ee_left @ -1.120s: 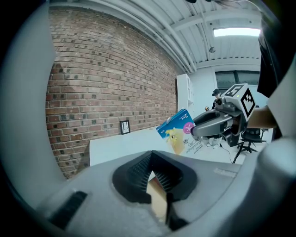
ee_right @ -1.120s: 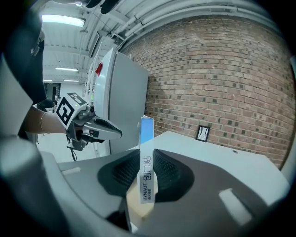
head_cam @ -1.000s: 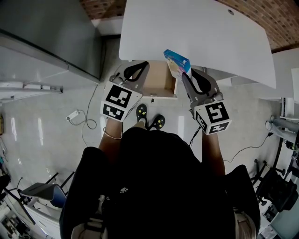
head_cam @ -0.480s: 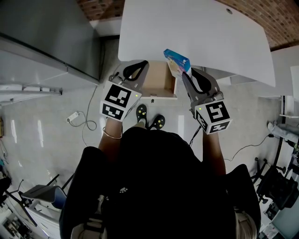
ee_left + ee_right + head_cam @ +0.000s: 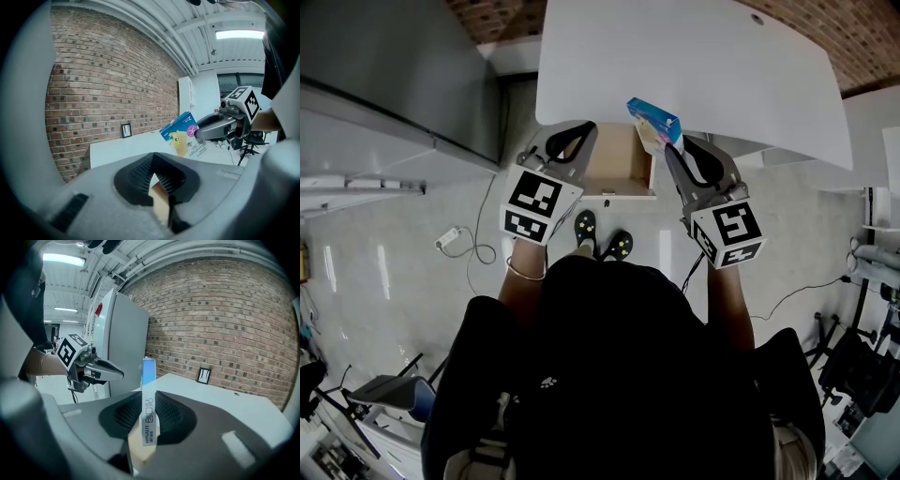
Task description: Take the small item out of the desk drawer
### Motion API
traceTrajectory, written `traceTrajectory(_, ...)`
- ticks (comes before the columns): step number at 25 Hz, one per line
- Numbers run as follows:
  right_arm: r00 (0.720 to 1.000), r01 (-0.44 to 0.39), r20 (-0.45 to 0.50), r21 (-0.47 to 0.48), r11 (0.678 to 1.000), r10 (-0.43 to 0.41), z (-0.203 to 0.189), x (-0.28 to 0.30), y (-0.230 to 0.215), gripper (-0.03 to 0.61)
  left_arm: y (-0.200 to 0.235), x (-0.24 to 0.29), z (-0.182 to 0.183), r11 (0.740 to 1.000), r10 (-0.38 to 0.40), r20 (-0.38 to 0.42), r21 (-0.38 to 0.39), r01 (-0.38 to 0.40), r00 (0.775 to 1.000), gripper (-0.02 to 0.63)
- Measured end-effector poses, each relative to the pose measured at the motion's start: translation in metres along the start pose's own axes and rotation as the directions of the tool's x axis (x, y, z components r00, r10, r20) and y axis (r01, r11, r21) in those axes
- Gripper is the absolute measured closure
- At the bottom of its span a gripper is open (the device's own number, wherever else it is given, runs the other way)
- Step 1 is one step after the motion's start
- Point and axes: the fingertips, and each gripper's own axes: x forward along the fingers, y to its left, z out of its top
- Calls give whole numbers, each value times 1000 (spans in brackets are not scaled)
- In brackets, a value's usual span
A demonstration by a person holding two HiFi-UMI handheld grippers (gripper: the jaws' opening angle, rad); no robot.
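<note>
The small item is a flat blue and white box (image 5: 654, 123). My right gripper (image 5: 669, 148) is shut on its lower end and holds it upright above the right edge of the open drawer (image 5: 614, 164). The right gripper view shows the box (image 5: 148, 376) edge-on between the ribbed pads. In the left gripper view the box (image 5: 183, 134) shows its printed blue face. My left gripper (image 5: 584, 131) hovers over the drawer's left edge, shut and empty; only the drawer's wood shows past its tips (image 5: 157, 176). The drawer sticks out from under the white desk (image 5: 694, 66).
A tall grey cabinet (image 5: 394, 75) stands left of the desk, and a brick wall (image 5: 103, 84) runs behind it. A power strip with its cable (image 5: 450, 234) lies on the tiled floor at left. The person's shoes (image 5: 584, 225) stand just below the drawer front. Chairs crowd the right edge.
</note>
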Motion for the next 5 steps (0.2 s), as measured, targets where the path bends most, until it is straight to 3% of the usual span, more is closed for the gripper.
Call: traceTrajectory(5, 1000, 0, -2, 3, 1000, 0, -1, 1, 1, 479, 1, 1, -2, 1000, -1, -4, -3, 1, 1000, 613)
